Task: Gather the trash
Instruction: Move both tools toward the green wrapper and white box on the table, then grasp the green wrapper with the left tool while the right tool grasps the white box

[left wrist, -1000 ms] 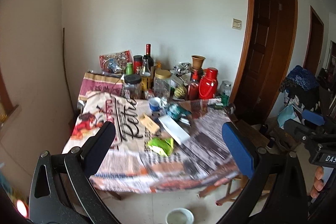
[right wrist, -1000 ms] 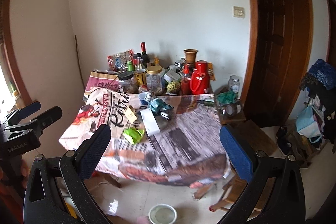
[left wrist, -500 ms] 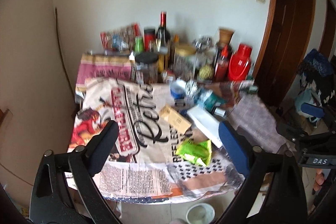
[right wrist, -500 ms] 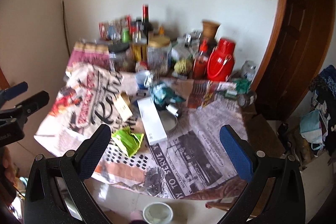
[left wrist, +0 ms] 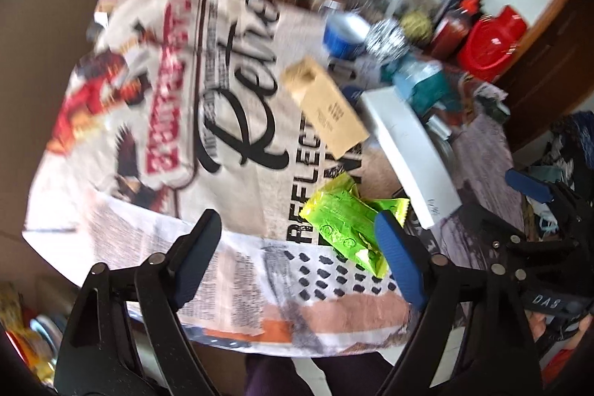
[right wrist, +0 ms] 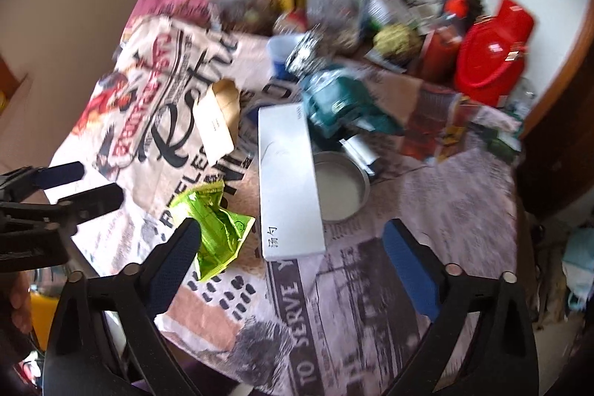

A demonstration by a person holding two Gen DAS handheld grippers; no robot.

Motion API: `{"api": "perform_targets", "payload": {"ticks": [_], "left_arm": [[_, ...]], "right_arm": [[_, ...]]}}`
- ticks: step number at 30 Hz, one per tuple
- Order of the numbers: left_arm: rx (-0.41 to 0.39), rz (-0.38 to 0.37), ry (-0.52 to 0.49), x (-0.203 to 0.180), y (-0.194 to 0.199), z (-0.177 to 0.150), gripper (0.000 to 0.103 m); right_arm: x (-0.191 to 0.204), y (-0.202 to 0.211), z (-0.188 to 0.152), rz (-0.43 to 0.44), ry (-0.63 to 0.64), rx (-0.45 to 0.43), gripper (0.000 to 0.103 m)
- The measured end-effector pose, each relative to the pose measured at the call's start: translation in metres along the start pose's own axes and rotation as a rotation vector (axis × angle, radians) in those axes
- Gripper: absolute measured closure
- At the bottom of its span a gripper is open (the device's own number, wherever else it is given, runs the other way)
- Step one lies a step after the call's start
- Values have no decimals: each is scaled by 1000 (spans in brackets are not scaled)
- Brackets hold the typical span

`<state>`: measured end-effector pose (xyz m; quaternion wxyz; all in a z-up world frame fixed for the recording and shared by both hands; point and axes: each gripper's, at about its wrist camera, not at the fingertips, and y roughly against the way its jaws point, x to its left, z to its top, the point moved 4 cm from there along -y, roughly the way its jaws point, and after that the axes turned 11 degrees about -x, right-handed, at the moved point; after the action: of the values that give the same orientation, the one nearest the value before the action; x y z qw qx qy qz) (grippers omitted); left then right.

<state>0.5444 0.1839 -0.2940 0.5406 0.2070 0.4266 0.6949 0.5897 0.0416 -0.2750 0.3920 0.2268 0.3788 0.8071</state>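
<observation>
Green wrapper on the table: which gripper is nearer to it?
About even. Green wrapper touches the left gripper's right finger in view; it sits by the right gripper's left finger.

Crumpled green wrapper (left wrist: 347, 221) (right wrist: 215, 231) lying on newsprint tablecloth (left wrist: 237, 258) (right wrist: 371, 284), near front edge.

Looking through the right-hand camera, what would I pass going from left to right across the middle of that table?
Tan paper tag → green wrapper → long white box → round metal tin → red thermos.
</observation>
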Motion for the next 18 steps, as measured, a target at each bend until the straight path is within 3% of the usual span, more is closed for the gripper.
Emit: {"api": "perform_targets", "payload": {"ticks": [5,10,14,16,18], "left_arm": [[77,11,103,4,-32,-8,26],[97,22,195,11,-40,-9,27],[111,15,225,11,-45,-10,27],[116,19,220,5,-48,-10,27],[123,18,218,0,-50,-11,27]], "right_arm": [[-6,-34,-7,58,30,78,24],[-10,-52,-8,79,62,102,38],[-12,-61,-8,97,66,113,42],[-12,-67,-11,106,73,135,52],[-11,-68,-12,109,73,135,54]]}}
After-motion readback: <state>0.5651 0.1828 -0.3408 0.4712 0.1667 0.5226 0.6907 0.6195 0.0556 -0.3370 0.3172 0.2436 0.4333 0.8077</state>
